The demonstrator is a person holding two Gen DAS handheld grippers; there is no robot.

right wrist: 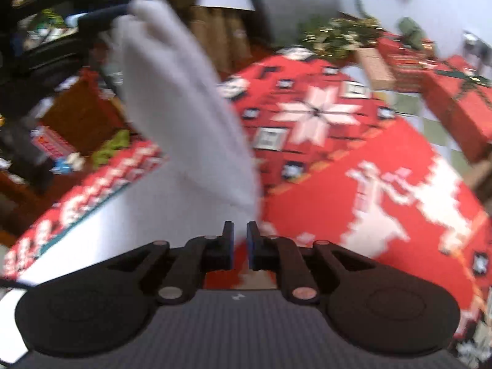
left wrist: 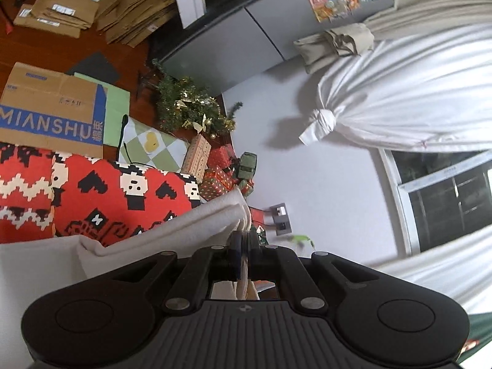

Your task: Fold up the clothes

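left gripper [left wrist: 245, 240]: jaws pressed together on layered edges of the white garment, cloth pinched between the blue pads and running back through the gap toward the camera.
right gripper [right wrist: 240, 243]: jaws nearly together with a narrow gap between the pads; nothing visible in that gap, the hanging cloth's lower tip ends just above and to the right of the fingertips.
white garment [left wrist: 172, 227]: thick, soft, off-white fabric. in the left wrist view it stretches from the pinched point out to the left, folded in several layers, over the red blanket. in the right wrist view [right wrist: 184, 117] it hangs as a long tapering panel from the upper left down toward the right gripper, blurred by motion; the left gripper [right wrist: 104, 15] is seen holding its top end.
red blanket [right wrist: 353, 160]: red knit-pattern throw with white snowflake, reindeer and black figures, spread under the garment.
left wrist view, orientation: rolled sideways, so floor is at left and wall at right.
christmas tree [left wrist: 190, 107]: small, with gold ornaments, beside wrapped gifts [left wrist: 215, 169].
cardboard box [left wrist: 52, 107]: flattened, blue band with white lettering, beyond the blanket.
curtain [left wrist: 399, 92]: white, tied in a knot, near the window [left wrist: 446, 196].
wall sockets [left wrist: 281, 218]: on the pale wall just past the left gripper tip.
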